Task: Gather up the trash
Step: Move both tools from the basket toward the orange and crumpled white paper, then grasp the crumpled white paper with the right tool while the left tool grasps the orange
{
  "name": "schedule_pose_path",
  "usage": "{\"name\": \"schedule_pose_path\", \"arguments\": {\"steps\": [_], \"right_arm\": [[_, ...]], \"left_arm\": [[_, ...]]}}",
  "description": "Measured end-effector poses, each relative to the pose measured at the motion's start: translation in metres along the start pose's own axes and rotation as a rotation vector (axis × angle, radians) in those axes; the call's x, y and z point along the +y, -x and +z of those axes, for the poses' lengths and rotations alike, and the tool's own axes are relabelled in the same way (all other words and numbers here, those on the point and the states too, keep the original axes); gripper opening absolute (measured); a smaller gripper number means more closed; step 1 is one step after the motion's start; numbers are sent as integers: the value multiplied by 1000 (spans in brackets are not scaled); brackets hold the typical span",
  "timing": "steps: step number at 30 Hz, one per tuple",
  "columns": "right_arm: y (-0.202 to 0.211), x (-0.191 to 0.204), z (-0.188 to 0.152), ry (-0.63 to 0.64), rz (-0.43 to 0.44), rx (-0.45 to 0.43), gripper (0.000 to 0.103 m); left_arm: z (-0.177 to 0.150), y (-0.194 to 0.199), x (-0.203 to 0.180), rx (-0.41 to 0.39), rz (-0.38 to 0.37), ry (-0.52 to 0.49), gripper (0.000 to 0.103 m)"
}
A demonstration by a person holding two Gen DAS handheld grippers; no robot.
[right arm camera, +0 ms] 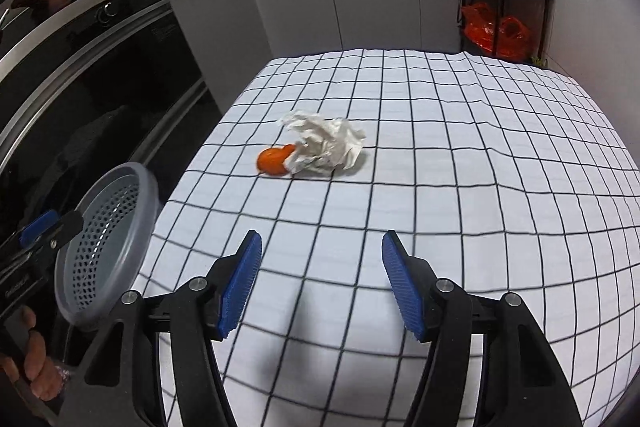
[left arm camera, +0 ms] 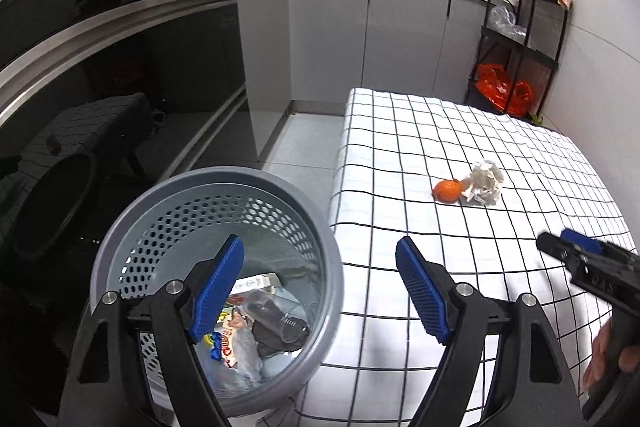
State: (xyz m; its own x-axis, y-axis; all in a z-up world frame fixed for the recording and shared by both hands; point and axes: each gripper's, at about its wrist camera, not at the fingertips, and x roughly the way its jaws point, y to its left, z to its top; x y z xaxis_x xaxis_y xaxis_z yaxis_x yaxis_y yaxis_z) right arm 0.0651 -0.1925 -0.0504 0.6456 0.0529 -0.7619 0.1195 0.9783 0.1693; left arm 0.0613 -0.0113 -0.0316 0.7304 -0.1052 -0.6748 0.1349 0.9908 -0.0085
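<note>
Here both tongs spread, empty: left gripper [left arm camera: 320,291] over bin [left arm camera: 332,267], contents jumbled; orange peel [right arm camera: 273,159] partly hidden behind crumpled paper [right arm camera: 326,145] ahead of right gripper [right arm camera: 321,283].

Bright overhead light; soft shadows under hand-held grippers; fisheye-bent edges; dark corners.

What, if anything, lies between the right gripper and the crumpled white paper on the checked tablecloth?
Nothing visible: only bare checked tablecloth separates the open right gripper from the crumpled white paper. A small orange peel piece touches the paper's left side, off the direct path.
</note>
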Motion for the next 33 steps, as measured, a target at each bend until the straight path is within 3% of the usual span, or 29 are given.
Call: {"name": "schedule_pose_path", "arguments": {"steps": [18,26,27,30,33], "right_arm": [[-77,6,59,60,-43,-18,65],[-104,15,68,80,-77,-7,64],[-106,16,69,83,-80,-8,61],[-110,17,70,84,-78,6,35],[-109,13,71,71,-70,1,28]], "left_arm": [[-2,-27,-23,63,-29,-13,78],[-4,-32,-21,79,-20,-24,79],[-4,-33,-22,81,-18,-27,79],[-4,-35,-22,85,-15,-32,79],[-4,-36,-22,85,-18,-30,79]]}}
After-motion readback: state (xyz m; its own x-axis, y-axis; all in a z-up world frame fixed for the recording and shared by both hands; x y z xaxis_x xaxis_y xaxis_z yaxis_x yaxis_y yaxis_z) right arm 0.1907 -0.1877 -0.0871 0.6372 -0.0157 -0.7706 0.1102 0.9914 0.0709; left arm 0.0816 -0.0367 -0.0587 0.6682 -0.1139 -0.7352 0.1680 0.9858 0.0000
